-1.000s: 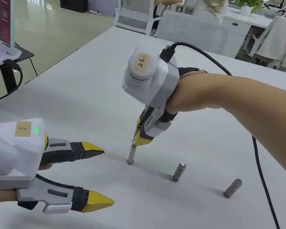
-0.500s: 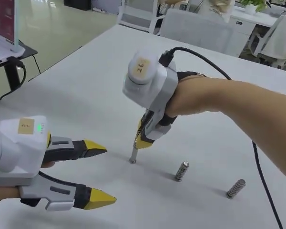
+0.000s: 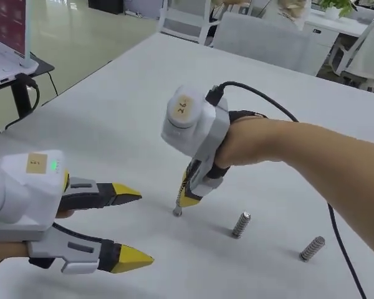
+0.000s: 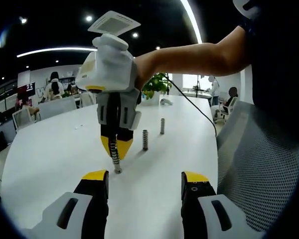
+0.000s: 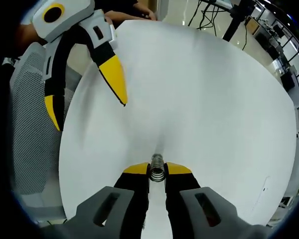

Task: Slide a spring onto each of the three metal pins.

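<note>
The right gripper [image 3: 186,198] points steeply down at the white table [image 3: 112,124], its yellow-tipped jaws drawn narrow and clamped on a small metal spring [image 3: 181,187]. The spring runs down between the tips at a slight tilt, and its lower end meets the top of a short metal pin [image 3: 177,212] that stands on the table. How far the coil has gone over the pin cannot be told. In the right gripper view the spring [image 5: 157,167] shows end-on, pinched between the two jaw tips, with the table straight ahead. To the right of this pin in the head view stand two more pins, each already wearing a spring: the nearer sprung pin [image 3: 240,225] is close by, and the farther sprung pin [image 3: 312,248] stands well apart from the first, towards the table edge. Both lean a little in this view. The left gripper [image 3: 140,225] hovers low over the table, near the person, with its jaws spread wide and nothing between them. Its tips point towards the bare pin but stop short of it. In the left gripper view the pin [image 4: 118,169] lies just ahead of the left-hand jaw. A black cable [image 3: 268,99] loops from the back of the right gripper across the table.
</note>
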